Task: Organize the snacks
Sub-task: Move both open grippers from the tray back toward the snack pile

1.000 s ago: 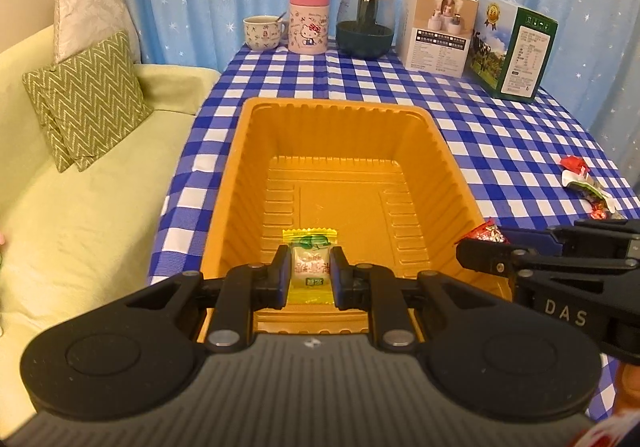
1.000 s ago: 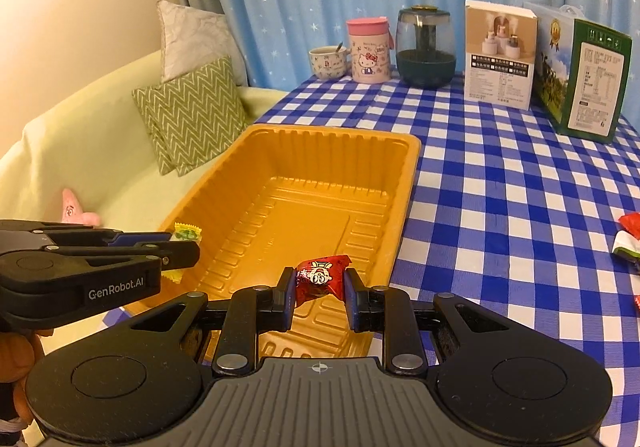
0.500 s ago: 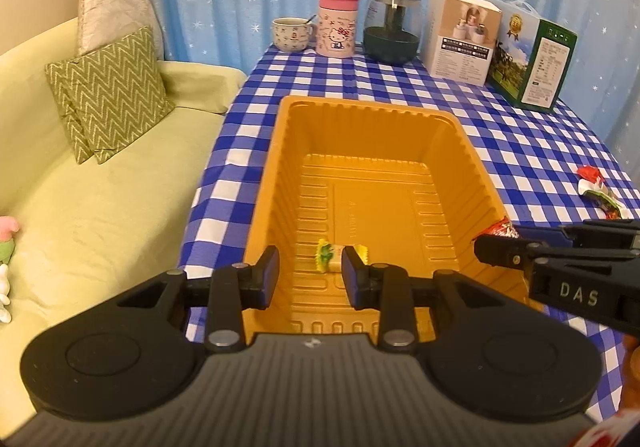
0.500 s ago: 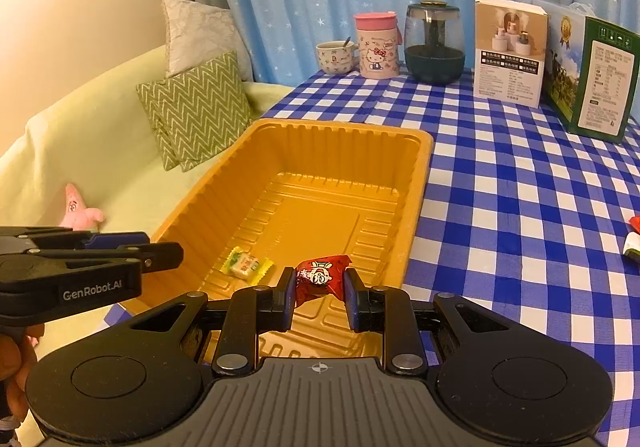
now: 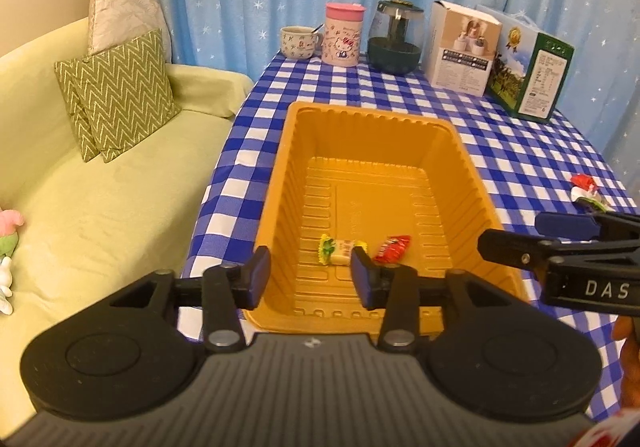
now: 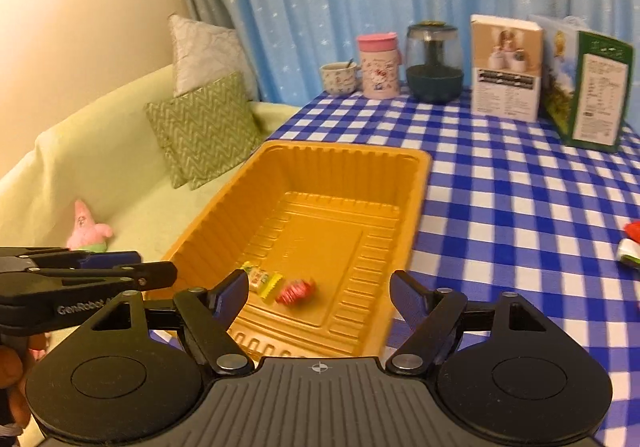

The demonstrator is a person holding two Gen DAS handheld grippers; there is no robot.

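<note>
Right wrist view: my right gripper (image 6: 318,293) is opening wide, empty; the red candy (image 6: 296,290) and yellow-green candy (image 6: 262,281) lie in the orange tray (image 6: 416,207), lower centre. My left gripper (image 5: 308,273) is opening too, holding nothing.

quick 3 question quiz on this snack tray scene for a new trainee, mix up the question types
1. True or false: the red snack lies inside the orange tray.
2. How many snacks lie in the tray? A) one B) two C) four
3. Fill in: the loose snacks not yet collected lie on the ____ tablecloth.

Key
1. True; it rests on the tray floor beside the yellow-green snack.
2. B
3. Blue and white checked. Both the left tongs and the right tongs are opening, with nothing between them.
</note>
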